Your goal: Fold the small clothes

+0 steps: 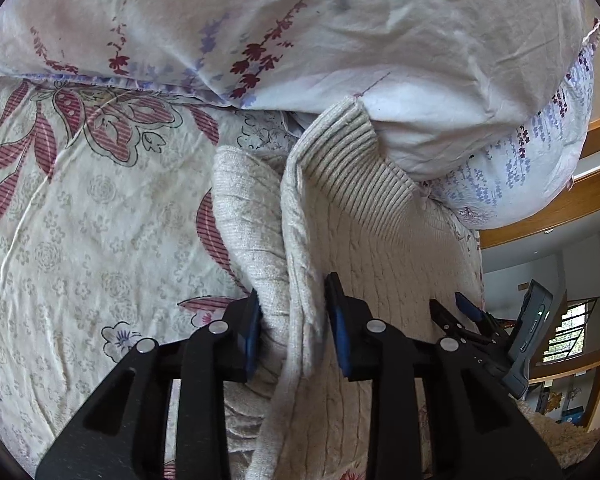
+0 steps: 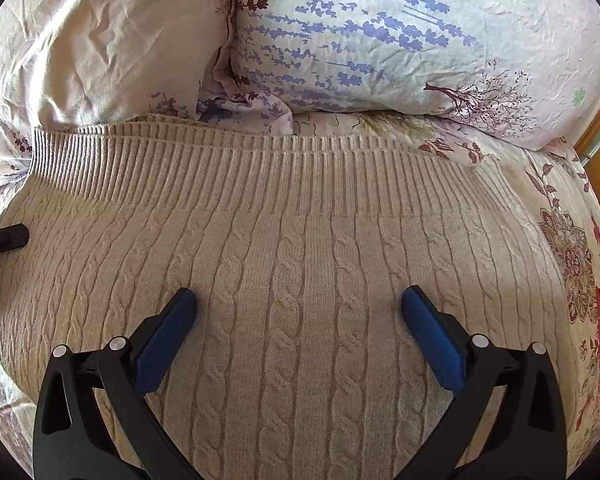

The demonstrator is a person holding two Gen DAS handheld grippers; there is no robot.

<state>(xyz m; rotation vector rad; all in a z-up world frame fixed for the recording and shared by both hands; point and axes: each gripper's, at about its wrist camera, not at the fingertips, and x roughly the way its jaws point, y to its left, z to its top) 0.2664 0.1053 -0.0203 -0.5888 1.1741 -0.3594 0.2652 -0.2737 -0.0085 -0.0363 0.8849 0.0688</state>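
Observation:
A beige cable-knit sweater [image 2: 292, 264] lies spread on the bed, its ribbed hem [image 2: 260, 168] toward the pillows. My left gripper [image 1: 294, 320] is shut on a bunched fold of the sweater [image 1: 292, 240] at its left side and lifts that edge up. My right gripper [image 2: 298, 304] is open, its blue pads [image 2: 428, 332] resting low over the middle of the sweater, holding nothing. The right gripper also shows in the left wrist view [image 1: 456, 312] at the right. A tip of the left gripper [image 2: 8, 236] shows at the left edge of the right wrist view.
Two floral pillows [image 2: 380, 40] lie just beyond the hem. The flowered bedsheet [image 1: 80, 220] spreads to the left. The bed's right edge [image 2: 592, 216] and a wooden frame [image 1: 560, 204] are at the right.

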